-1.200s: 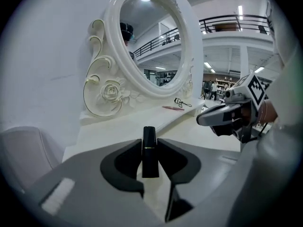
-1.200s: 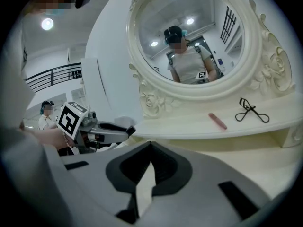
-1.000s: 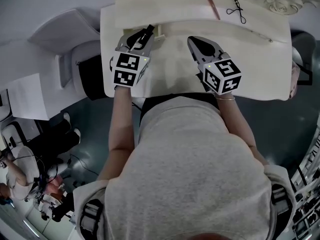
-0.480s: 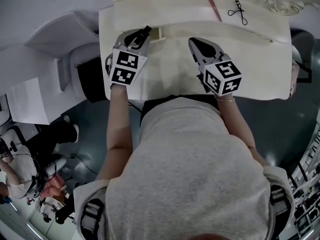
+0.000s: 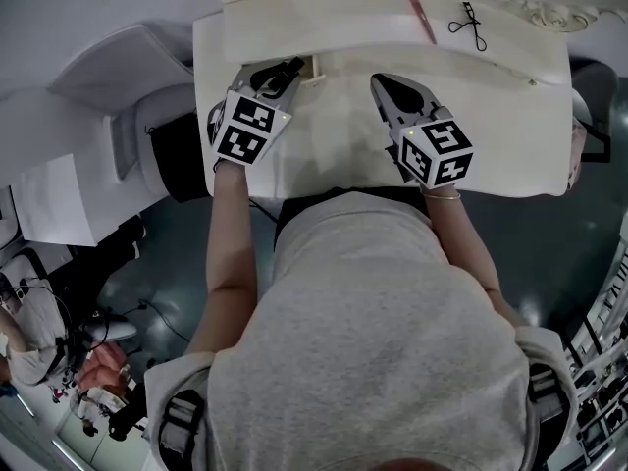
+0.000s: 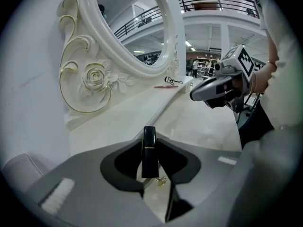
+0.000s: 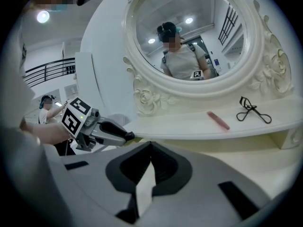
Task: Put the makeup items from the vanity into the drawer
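Note:
A slim black makeup tube (image 6: 149, 155) stands upright between the jaws of my left gripper (image 6: 149, 138), which is shut on it. From above, that left gripper (image 5: 291, 65) hovers at the vanity's left, its tip by a small cream drawer (image 5: 314, 67); a gold knob (image 6: 161, 180) shows just below the tube. My right gripper (image 5: 376, 79) hangs over the middle of the vanity top (image 5: 491, 135), shut with nothing in it. A pink stick (image 7: 218, 119) and a black eyelash curler (image 7: 253, 110) lie on the raised shelf under the mirror.
An ornate white oval mirror (image 7: 189, 37) with carved roses backs the vanity. The pink stick (image 5: 420, 16) and curler (image 5: 466, 23) are at the shelf's far right. A white chair or stand (image 5: 128, 77) is left of the vanity. A person sits at the lower left (image 5: 29, 341).
My left gripper has turned slightly to the right with the black tube, edging nearer the small drawer. The right gripper has stayed put.

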`<control>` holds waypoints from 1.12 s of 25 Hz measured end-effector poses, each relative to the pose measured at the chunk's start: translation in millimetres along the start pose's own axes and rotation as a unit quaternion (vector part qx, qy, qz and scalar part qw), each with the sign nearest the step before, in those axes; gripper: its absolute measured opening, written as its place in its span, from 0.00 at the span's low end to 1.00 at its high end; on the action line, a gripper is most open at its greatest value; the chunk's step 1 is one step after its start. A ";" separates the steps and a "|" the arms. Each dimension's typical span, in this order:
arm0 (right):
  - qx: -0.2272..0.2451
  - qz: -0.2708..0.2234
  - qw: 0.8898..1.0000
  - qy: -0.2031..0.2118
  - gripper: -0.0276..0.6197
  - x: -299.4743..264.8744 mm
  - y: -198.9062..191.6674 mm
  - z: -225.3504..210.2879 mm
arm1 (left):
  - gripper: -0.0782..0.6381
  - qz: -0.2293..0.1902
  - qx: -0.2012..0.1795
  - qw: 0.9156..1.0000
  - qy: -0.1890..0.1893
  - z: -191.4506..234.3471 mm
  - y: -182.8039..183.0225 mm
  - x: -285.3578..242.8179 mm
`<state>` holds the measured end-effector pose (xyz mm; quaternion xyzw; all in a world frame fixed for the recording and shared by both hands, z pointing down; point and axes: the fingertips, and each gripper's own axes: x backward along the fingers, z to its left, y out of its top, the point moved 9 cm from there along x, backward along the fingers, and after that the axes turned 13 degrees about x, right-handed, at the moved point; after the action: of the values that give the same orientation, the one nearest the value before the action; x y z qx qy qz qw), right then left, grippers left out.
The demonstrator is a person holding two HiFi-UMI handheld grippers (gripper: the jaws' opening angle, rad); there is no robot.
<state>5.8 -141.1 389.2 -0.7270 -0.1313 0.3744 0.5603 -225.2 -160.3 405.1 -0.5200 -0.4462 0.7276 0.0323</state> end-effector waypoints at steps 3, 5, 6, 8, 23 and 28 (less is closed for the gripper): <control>-0.001 -0.001 1.000 -0.001 0.05 -0.2 0.5 -0.5 | 0.26 0.012 0.016 1.000 -0.009 1.1 0.8 -0.7; -0.001 0.000 1.000 -0.001 0.05 -0.2 0.6 -0.9 | 0.26 0.010 0.032 0.999 -0.011 3.1 0.6 -1.4; 0.000 0.000 1.000 -0.002 0.05 0.0 0.4 -1.1 | 0.26 0.008 0.037 0.999 -0.012 3.6 0.6 -1.7; 0.000 0.000 1.000 -0.001 0.05 0.3 0.2 -1.3 | 0.26 0.008 0.045 0.999 -0.012 4.2 0.5 -2.1; 0.000 -0.005 1.000 0.008 0.05 -2.1 1.6 1.2 | 0.26 -0.017 0.156 0.988 0.008 8.1 -2.9 -6.7; -0.002 -0.007 1.000 0.009 0.05 -2.5 1.4 1.6 | 0.26 -0.023 0.165 0.986 0.015 7.3 -4.2 -7.2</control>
<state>2.7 -141.9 388.8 -0.7303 -0.1321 0.3634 0.5632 -229.4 -165.9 413.7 -0.5080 -0.3316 0.7822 0.1415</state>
